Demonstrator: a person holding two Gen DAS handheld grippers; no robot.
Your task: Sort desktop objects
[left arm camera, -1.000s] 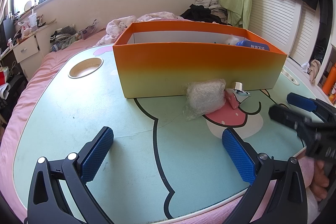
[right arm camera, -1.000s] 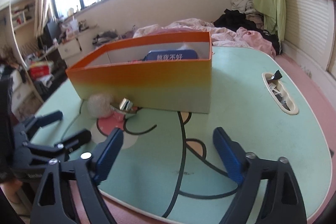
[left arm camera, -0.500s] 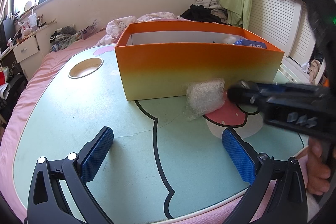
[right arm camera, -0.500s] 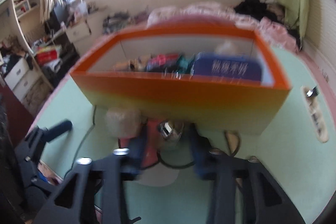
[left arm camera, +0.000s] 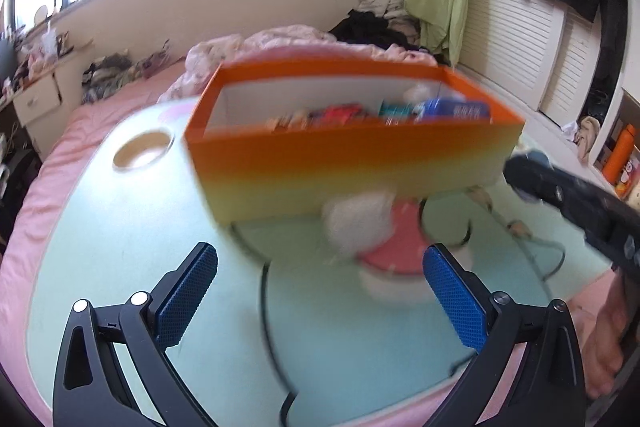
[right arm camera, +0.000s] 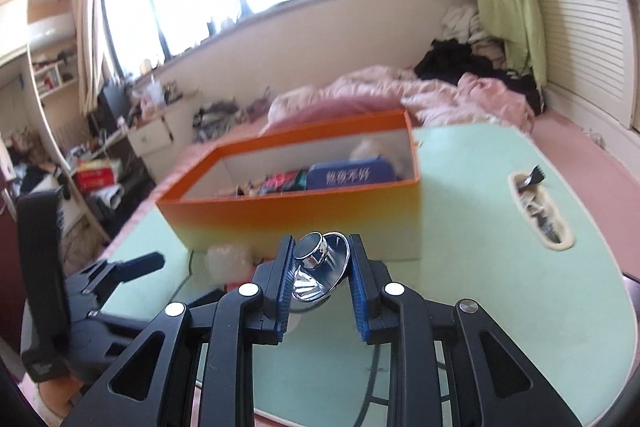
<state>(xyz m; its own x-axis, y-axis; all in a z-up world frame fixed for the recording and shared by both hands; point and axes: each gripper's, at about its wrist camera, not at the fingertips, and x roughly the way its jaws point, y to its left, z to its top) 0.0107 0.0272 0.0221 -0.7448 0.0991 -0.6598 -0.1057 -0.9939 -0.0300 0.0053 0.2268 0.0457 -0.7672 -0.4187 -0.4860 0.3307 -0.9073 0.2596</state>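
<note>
An orange-to-yellow open box (left arm camera: 352, 163) stands on the mint-green table (left arm camera: 120, 235) and holds several items, among them a blue packet (right arm camera: 352, 173). My right gripper (right arm camera: 320, 267) is shut on a small shiny silver metal piece (right arm camera: 318, 269) and holds it above the table in front of the box (right arm camera: 304, 215). A crumpled clear plastic ball (left arm camera: 356, 217) lies at the box's front wall; it also shows in the right wrist view (right arm camera: 226, 259). My left gripper (left arm camera: 320, 295) is open and empty above the table, short of the ball.
A round cup recess (left arm camera: 143, 149) sits in the table left of the box. A slot with small tools (right arm camera: 540, 215) is at the table's right side. The right gripper's body (left arm camera: 572, 199) reaches in from the right. Bedding and clothes lie behind.
My right gripper closed on the silver piece in front of the box and lifted it. My left gripper has risen and tilted, so the box's inside now shows.
</note>
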